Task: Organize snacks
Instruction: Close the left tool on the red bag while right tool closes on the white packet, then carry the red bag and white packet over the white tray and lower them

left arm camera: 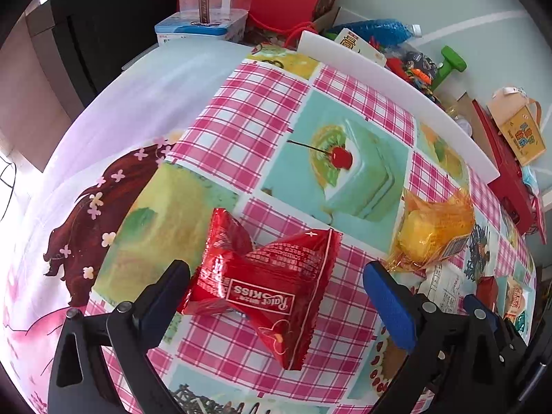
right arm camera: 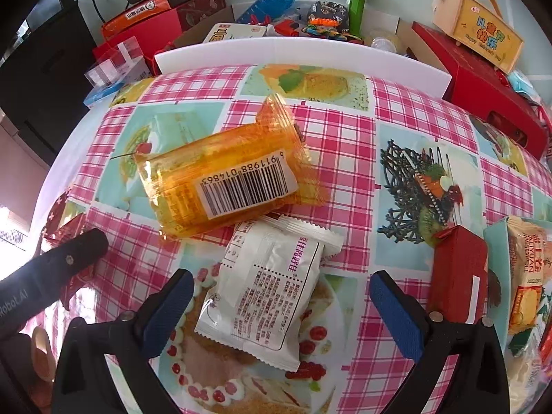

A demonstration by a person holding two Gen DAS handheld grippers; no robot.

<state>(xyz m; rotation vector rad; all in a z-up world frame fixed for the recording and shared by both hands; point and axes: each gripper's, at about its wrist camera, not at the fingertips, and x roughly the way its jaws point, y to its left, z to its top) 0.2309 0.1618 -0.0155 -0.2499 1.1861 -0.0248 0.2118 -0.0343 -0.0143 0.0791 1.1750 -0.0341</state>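
Note:
A red "Kiss" snack packet (left arm camera: pixel 265 283) lies on the checked tablecloth between the fingers of my open left gripper (left arm camera: pixel 279 300), which straddles it without squeezing. An orange wrapped snack (left arm camera: pixel 431 231) lies to its right. In the right wrist view my open right gripper (right arm camera: pixel 279 310) straddles a white snack packet (right arm camera: pixel 269 296). The orange snack (right arm camera: pixel 224 183) with a barcode label lies just beyond it, overlapping its top edge. A red small box (right arm camera: pixel 459 279) and a yellow biscuit pack (right arm camera: pixel 524 272) lie to the right. The left gripper's arm (right arm camera: pixel 51 269) shows at the left.
A white foam board (right arm camera: pixel 310 55) stands along the table's far edge. Behind it are red boxes (right arm camera: pixel 490 86), a green dumbbell (right arm camera: pixel 358 0), a blue-filled bottle (right arm camera: pixel 272 0), a clear plastic box (left arm camera: pixel 214 0) and a paper gift box (right arm camera: pixel 479 31). A floral cloth (left arm camera: pixel 51 241) covers the table's left.

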